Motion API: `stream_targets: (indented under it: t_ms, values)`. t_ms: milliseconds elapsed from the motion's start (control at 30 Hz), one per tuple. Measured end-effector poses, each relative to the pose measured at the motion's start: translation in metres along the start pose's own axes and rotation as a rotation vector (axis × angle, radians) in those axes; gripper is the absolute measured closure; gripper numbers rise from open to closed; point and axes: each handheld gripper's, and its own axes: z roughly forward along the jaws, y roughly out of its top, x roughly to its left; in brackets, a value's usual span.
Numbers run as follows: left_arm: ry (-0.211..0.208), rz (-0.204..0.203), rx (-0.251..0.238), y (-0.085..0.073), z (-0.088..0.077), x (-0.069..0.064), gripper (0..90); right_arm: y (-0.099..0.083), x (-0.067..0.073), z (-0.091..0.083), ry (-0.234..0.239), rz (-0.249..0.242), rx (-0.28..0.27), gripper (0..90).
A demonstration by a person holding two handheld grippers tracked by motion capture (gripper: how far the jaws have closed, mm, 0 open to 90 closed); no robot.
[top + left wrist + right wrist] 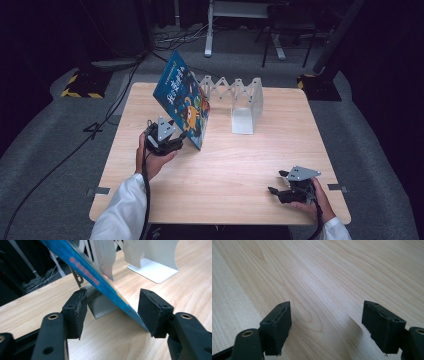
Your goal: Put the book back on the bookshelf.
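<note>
A blue picture book (pixel 182 102) is seen on the wooden table (pixel 225 170). It is stood on its bottom edge and is tipped over to one side, away from the white folding book rack (pixel 240 102). The rack is set just beside the book, on the far part of the table, and its zigzag arms are stretched out behind the book's top. A white rack plate (pixel 100 305) is seen right behind the book's lower part in the left gripper view.

The left gripper (pixel 167 140) is held at the near bottom corner of the book, on the side away from the rack. In the left gripper view (pixel 112 312) the two black jaws are spread apart, and the book's bottom corner (pixel 135 315) is placed between them. One pad (pixel 155 312) is very close to the book's edge, and it cannot be told if it is touched. The other pad (pixel 76 312) is kept clear of the book.

The right gripper (pixel 282 186) is held far from the book, near the front edge of the table. In the right gripper view (pixel 325 327) its jaws are spread wide, with bare wood (pixel 317 285) seen between them.
</note>
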Motion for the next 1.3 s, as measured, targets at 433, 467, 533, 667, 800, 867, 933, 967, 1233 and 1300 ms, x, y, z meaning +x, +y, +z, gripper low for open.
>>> stream_targets:
  t_ms: [433, 467, 533, 667, 800, 867, 933, 967, 1233, 1300]
  values:
    - [-0.049, 0.075, 0.045, -0.01, -0.013, -0.011, 30.0, 0.001, -0.002, -0.005, -0.019, 0.011, 0.003, 24.3]
    - [-0.049, 0.074, 0.045, -0.011, -0.013, -0.011, 30.0, 0.001, -0.002, -0.004, -0.023, 0.012, 0.005, 24.3]
    - [-0.048, 0.076, 0.052, -0.012, -0.012, -0.012, 29.9, 0.001, -0.002, -0.004, -0.024, 0.009, 0.003, 24.2]
    - [-0.059, 0.087, 0.066, -0.015, -0.017, -0.012, 29.3, 0.002, -0.001, -0.006, -0.022, 0.013, -0.001, 24.3]
    - [-0.054, 0.106, 0.081, -0.018, -0.022, -0.012, 27.8, 0.004, -0.001, -0.009, -0.025, 0.004, 0.005, 24.0]
    - [-0.065, 0.113, 0.094, -0.022, -0.027, -0.012, 26.5, 0.006, -0.001, -0.012, -0.037, 0.007, 0.005, 23.9]
    - [-0.06, 0.132, 0.109, -0.026, -0.032, -0.013, 25.5, 0.007, -0.001, -0.015, -0.048, 0.017, 0.008, 24.0]
    - [-0.06, 0.141, 0.115, -0.028, -0.034, -0.013, 25.0, 0.007, -0.001, -0.016, -0.058, 0.015, 0.011, 24.0]
    - [-0.12, 0.171, 0.184, -0.045, -0.052, -0.011, 19.1, 0.005, -0.006, -0.029, -0.109, 0.051, 0.009, 24.2]
    - [-0.145, 0.16, 0.197, -0.048, -0.055, -0.008, 18.9, 0.005, -0.007, -0.032, -0.125, 0.049, 0.012, 25.3]
